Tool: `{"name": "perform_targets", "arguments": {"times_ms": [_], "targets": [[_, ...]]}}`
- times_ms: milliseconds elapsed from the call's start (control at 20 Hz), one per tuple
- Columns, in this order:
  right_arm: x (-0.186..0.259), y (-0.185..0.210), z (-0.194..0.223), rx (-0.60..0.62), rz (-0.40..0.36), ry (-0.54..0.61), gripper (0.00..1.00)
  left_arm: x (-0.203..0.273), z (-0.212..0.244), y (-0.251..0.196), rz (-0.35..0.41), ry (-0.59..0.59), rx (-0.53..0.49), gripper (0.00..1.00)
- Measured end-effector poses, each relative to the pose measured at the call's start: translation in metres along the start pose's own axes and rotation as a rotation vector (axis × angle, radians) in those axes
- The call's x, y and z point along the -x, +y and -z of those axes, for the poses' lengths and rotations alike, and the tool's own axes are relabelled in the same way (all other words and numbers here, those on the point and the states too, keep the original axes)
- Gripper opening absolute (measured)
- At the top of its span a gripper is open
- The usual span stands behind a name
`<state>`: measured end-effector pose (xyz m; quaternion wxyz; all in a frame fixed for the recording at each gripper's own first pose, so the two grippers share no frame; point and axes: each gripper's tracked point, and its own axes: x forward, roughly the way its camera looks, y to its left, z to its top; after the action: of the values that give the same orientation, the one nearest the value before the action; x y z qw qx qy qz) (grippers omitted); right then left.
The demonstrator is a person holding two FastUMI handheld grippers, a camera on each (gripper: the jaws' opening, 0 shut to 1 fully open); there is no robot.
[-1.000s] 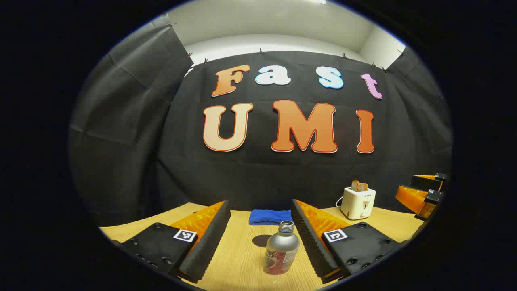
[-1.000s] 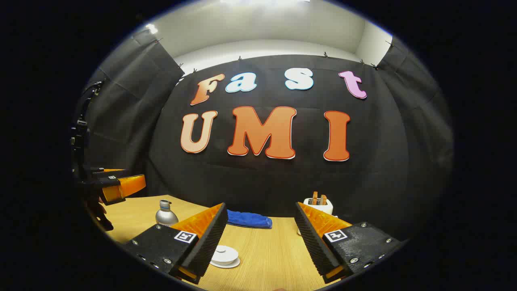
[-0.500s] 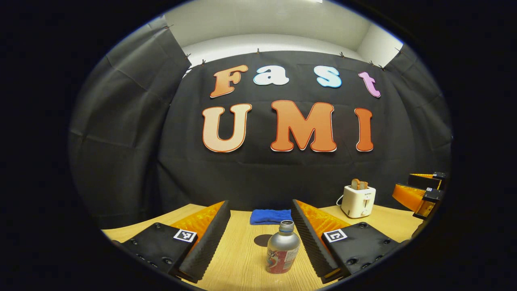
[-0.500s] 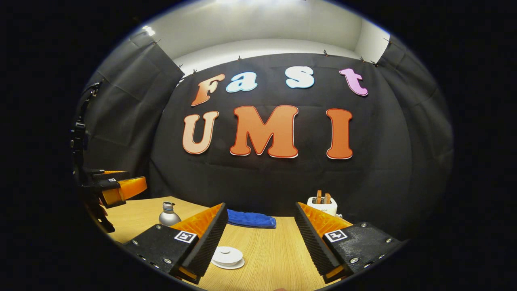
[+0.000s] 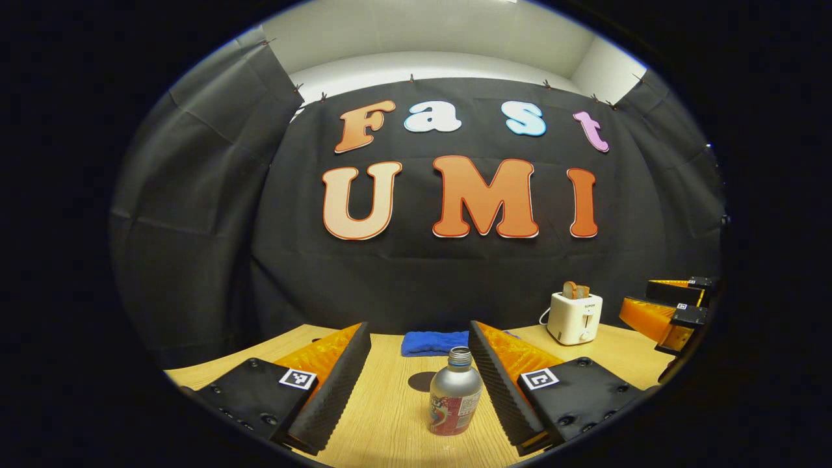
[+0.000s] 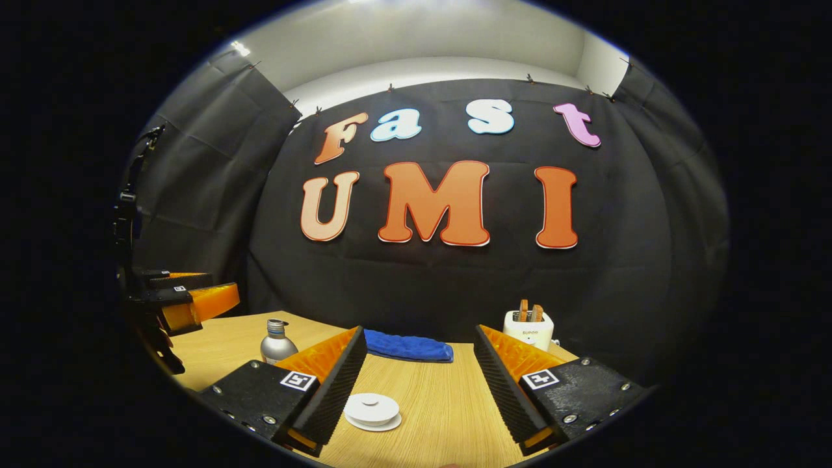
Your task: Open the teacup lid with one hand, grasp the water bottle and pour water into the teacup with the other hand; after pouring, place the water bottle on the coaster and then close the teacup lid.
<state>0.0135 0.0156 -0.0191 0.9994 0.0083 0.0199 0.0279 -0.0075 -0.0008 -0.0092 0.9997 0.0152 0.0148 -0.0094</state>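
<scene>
Hand-held gripper, left (image 5: 419, 380): jaws wide, empty, has edged nearer the water bottle (image 5: 455, 400), upright on the bench (image 5: 383, 416). Right hand-held gripper (image 6: 416, 383) wide, drifting right; white teacup lid (image 6: 372, 409), possibly on its cup, near-left. Both grasps pending.

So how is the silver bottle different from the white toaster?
The silver metal water bottle is round with a narrow neck and an open top with no cap on; the white boxy toaster is squarish, with toast poking out of its slots. The bottle stands between the open left gripper's fingers; the toaster sits farther back by the black cloth wall. A cord leads off the toaster; the bottle has none. Both stand upright on the wooden table.
</scene>
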Motion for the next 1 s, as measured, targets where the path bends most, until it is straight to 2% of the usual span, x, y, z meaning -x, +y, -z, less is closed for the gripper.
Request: {"name": "perform_targets", "arguments": {"times_ms": [550, 750, 800, 850, 900, 1000], "targets": [[-0.031, 0.042, 0.082, -0.025, -0.104, 0.203, 0.96, 0.011, 0.026, 0.003, 0.001, 0.043, -0.045, 1.0], [-0.041, 0.053, 0.104, -0.014, -0.119, 0.258, 0.88, 0.009, 0.044, 0.005, 0.005, 0.088, -0.051, 1.0], [-0.043, 0.056, 0.108, -0.003, -0.124, 0.268, 0.86, 0.008, 0.047, 0.007, 0.0, 0.096, -0.055, 0.96], [-0.045, 0.06, 0.113, 0.009, -0.132, 0.278, 0.84, 0.008, 0.048, 0.009, -0.004, 0.1, -0.056, 0.98], [-0.046, 0.065, 0.118, 0.016, -0.147, 0.291, 0.81, 0.007, 0.049, 0.01, -0.005, 0.1, -0.054, 1.0], [-0.046, 0.079, 0.129, 0.016, -0.19, 0.326, 0.8, 0.008, 0.053, 0.01, -0.004, 0.104, -0.05, 0.98]]}}
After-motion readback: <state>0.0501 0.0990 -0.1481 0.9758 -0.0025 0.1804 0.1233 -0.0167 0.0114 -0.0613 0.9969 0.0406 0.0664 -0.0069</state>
